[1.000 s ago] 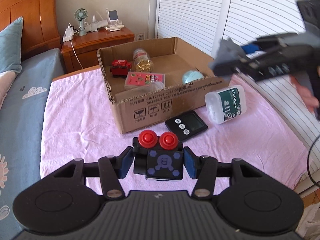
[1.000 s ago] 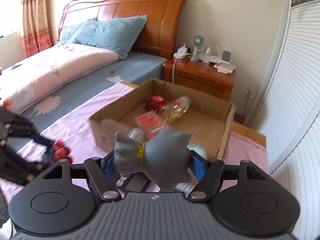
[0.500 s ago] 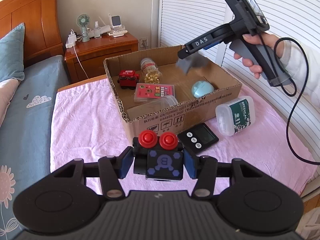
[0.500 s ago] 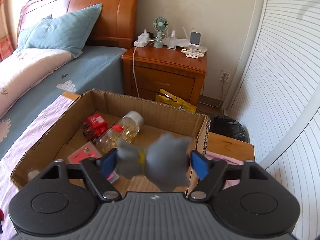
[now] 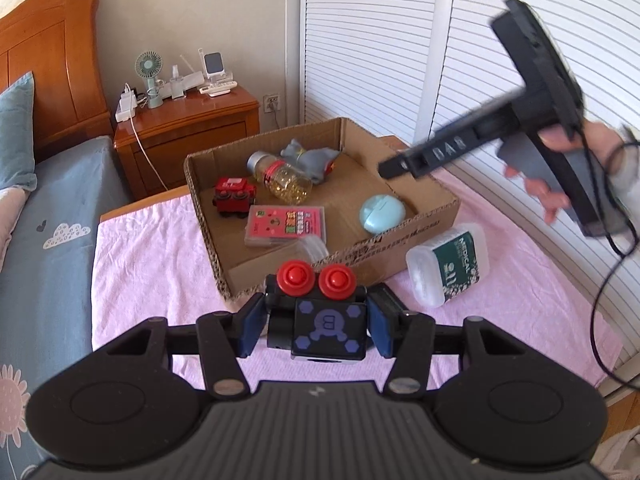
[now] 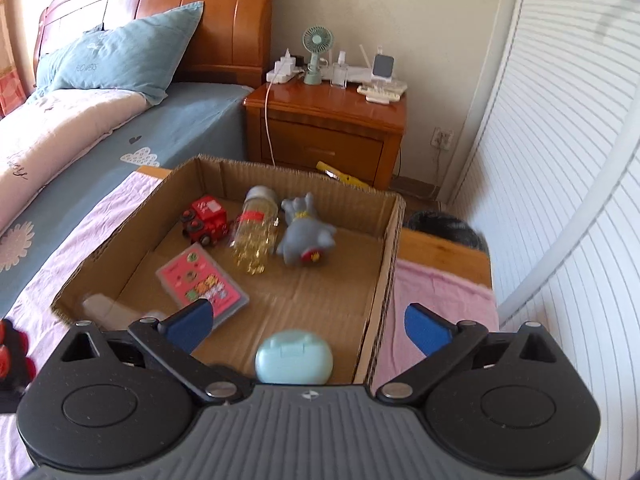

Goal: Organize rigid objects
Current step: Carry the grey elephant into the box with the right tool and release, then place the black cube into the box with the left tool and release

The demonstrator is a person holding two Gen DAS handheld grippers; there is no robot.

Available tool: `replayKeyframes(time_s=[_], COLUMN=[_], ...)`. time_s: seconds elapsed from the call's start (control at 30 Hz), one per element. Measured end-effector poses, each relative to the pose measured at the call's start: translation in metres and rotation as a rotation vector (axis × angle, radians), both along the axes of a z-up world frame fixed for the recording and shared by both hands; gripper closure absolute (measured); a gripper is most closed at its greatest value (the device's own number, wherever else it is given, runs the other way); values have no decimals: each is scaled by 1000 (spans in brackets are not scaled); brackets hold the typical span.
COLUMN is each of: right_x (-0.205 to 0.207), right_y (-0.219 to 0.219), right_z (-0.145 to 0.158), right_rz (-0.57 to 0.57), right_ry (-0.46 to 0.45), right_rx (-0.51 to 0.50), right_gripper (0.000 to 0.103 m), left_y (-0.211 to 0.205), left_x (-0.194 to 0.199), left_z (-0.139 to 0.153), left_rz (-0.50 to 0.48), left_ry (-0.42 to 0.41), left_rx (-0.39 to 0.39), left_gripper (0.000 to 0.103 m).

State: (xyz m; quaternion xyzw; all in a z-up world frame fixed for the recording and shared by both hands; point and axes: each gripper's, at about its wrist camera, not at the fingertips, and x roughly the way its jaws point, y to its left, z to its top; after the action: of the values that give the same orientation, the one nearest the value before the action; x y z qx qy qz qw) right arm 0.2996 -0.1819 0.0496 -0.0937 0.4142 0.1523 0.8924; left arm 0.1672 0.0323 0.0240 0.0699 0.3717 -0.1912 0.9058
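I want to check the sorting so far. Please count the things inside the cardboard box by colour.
Inside the cardboard box:
Red: 1, the toy truck
Pink: 1, the flat card case
Grey: 1, the cat figure
Light blue: 1, the round case
Clear: 2, the jar of yellow beads and a blurred plastic thing at the near corner
Total: 6

Bright daylight fills the room, strongest on the louvred doors [image 5: 372, 44] to the right of the left tongs [image 5: 316, 322], where the white slats nearly wash out. The right tongs [image 5: 404, 164] and the hand [image 5: 560, 168] holding them smear with motion blur. Fisheye bending curves the slats and darkens the corners. Soft shadows lie inside the cardboard box [image 6: 384, 240].
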Motion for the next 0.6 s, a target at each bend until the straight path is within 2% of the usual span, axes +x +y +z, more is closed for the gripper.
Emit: replayKeyframes(time_s=[0.1,0.27,0.37,0.47,0.6], right_x=[-24,-61,-84,-103,-121], right_y=[-9,-21,-29,-34,-36], right_z=[-1,-8,-13,-20,-28], right_rz=[-19,-97,-129,-154,-193], right_ry=[12,2,-10,7,-5], right_rx=[28,2,46,92,72], right_gripper=[0,0,0,0,0], left_y=[-6,-19,-32,-46,-64], left_x=[9,29,44,62,83], left_z=[7,15,16,10,-5], left_rz=[-6,-11,-19,-24,-30], left_ry=[-4,-8,-10,3,37], left_rx=[-5,-10,0,-2,4], left_gripper=[50,50,50,50,50])
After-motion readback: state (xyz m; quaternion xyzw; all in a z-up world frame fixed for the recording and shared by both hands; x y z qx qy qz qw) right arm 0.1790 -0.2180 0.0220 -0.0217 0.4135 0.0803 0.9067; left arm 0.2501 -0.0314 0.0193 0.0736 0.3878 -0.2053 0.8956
